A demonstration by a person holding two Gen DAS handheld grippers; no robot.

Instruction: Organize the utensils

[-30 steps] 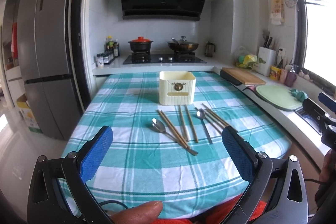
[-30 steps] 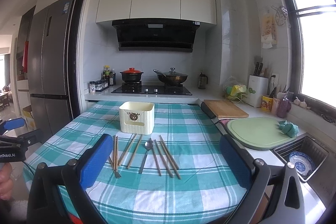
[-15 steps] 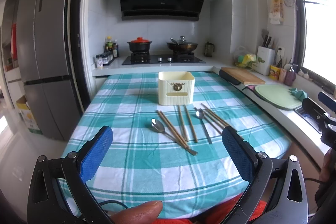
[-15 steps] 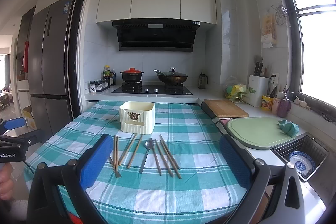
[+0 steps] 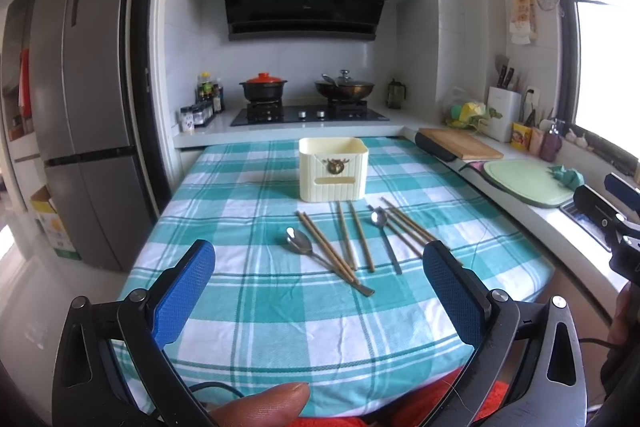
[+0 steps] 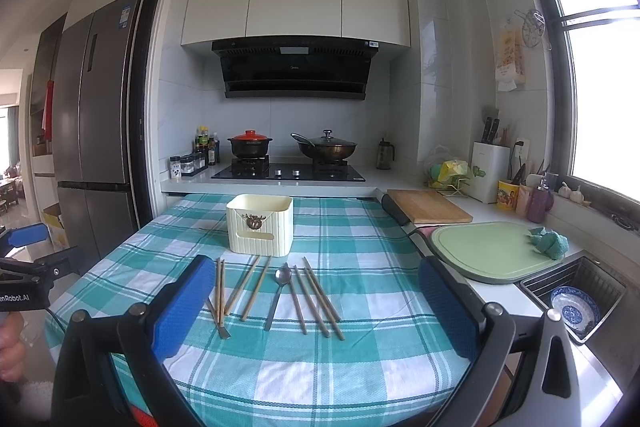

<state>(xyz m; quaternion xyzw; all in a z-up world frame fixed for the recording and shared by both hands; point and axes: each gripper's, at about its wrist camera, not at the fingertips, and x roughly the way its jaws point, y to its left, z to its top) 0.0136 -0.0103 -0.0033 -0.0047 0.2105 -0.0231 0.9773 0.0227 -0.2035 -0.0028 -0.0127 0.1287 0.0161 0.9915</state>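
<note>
A cream utensil holder [image 5: 333, 169] [image 6: 260, 224] stands upright on the teal checked tablecloth [image 5: 280, 307] [image 6: 360, 347]. In front of it lie several wooden chopsticks [image 5: 326, 247] [image 6: 318, 297] and two metal spoons: one [image 5: 304, 247] on the left crossed by chopsticks, one [image 5: 384, 237] [image 6: 278, 291] in the middle. My left gripper [image 5: 318, 291] hovers open above the near table edge, well short of the utensils, empty. My right gripper [image 6: 316, 307] is open too, empty, to the right of the left one and near the front edge.
A stove [image 6: 288, 171] with a red-lidded pot [image 6: 250, 145] and a wok [image 6: 326, 147] is behind the table. A wooden board [image 6: 428, 207], a green cutting board [image 6: 484, 251] and a sink holding a bowl [image 6: 574, 307] line the right counter. A fridge [image 5: 80, 107] stands left.
The left wrist view has shifted slightly, with the holder a touch higher and closer. The right gripper and the utensils have not visibly moved.
</note>
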